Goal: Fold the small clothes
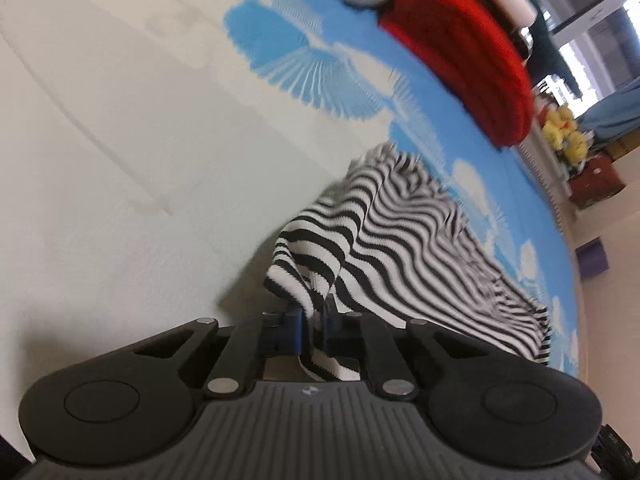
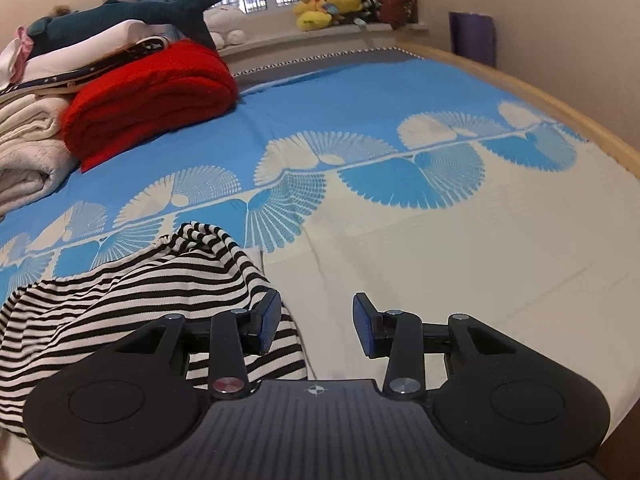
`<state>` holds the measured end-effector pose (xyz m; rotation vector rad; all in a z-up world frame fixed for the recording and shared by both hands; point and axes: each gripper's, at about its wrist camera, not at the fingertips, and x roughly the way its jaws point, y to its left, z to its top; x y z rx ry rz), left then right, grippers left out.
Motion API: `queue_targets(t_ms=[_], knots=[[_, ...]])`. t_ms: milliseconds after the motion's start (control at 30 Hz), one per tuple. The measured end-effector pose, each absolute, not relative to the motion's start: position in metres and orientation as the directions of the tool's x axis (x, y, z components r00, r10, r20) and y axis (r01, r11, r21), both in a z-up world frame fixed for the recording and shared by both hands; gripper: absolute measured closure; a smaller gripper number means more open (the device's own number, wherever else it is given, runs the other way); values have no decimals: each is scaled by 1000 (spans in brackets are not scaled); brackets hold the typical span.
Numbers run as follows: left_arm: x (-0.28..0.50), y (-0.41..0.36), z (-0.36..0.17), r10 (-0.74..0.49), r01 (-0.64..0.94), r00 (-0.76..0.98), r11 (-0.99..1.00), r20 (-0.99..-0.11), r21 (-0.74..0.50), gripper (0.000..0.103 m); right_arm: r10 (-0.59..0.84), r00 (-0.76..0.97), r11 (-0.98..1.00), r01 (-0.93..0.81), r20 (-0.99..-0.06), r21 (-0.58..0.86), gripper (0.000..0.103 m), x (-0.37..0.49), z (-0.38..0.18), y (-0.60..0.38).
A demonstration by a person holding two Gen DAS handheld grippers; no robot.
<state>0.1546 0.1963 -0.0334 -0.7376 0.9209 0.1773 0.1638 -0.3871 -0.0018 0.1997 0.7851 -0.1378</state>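
Note:
A black-and-white striped garment (image 1: 404, 240) lies crumpled on the bed. My left gripper (image 1: 314, 330) is shut on an edge of it and lifts that edge off the bedspread; cloth hangs down between the fingers. In the right wrist view the same striped garment (image 2: 132, 300) lies at the lower left. My right gripper (image 2: 316, 328) is open and empty, its left finger (image 2: 268, 322) over the garment's right edge, its right finger (image 2: 364, 328) over the cream part of the bedspread.
The bedspread (image 2: 400, 92) is blue and cream with a fan pattern. A folded red blanket (image 2: 152, 92) and a stack of pale folded cloths (image 2: 28, 136) lie at the back left. Plush toys (image 2: 328, 4) sit on the window sill. The bed's wooden edge (image 2: 560, 96) runs on the right.

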Motion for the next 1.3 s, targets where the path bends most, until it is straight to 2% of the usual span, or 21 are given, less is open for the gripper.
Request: queue_targets(t_ms=[133,367,467,667,867,1000,1067,1133,1167,1233,1300], knots=[[138,210,-26,-134,-459,619,738,-774,-495,98,-39,702,972,190,-711,134,62,167,-2,-375],[130,215,-28,-54,-511,543,771,-838,-381,98,-16,705,980,151,-709,129,62,169,1,-355],[136,193,-12,13,-439,573,849,-820,-294,98,-18,714,982,144,-699,122,62,169,4,-354],[154,131,40,6,-320,670,905,-743,-281,98,-48,709,985,152,-703,86,62,170,6,-358],[187,-19,85,-165,-12,737,967,-656,-256,99,-6,713,987,118,-701,112,62,168,8,-370],[194,-128,80,-357,232,690,933,-629,-276,99,-6,721,980,141,-693,138,62,166,9,-385],[197,-175,62,-435,336,618,899,-655,-280,97,-4,722,973,161,-692,162,62,166,10,-395],[203,-208,34,-504,390,494,857,-709,-338,97,-3,724,968,174,-690,179,62,166,10,-404],[205,-217,24,-530,412,436,836,-727,-362,96,-1,725,966,179,-688,187,62,166,10,-408],[206,-223,13,-556,445,351,807,-753,-388,87,0,725,964,184,-689,194,62,167,9,-412],[202,-204,21,-563,464,385,803,-731,-374,78,9,722,961,185,-692,206,62,168,7,-417]])
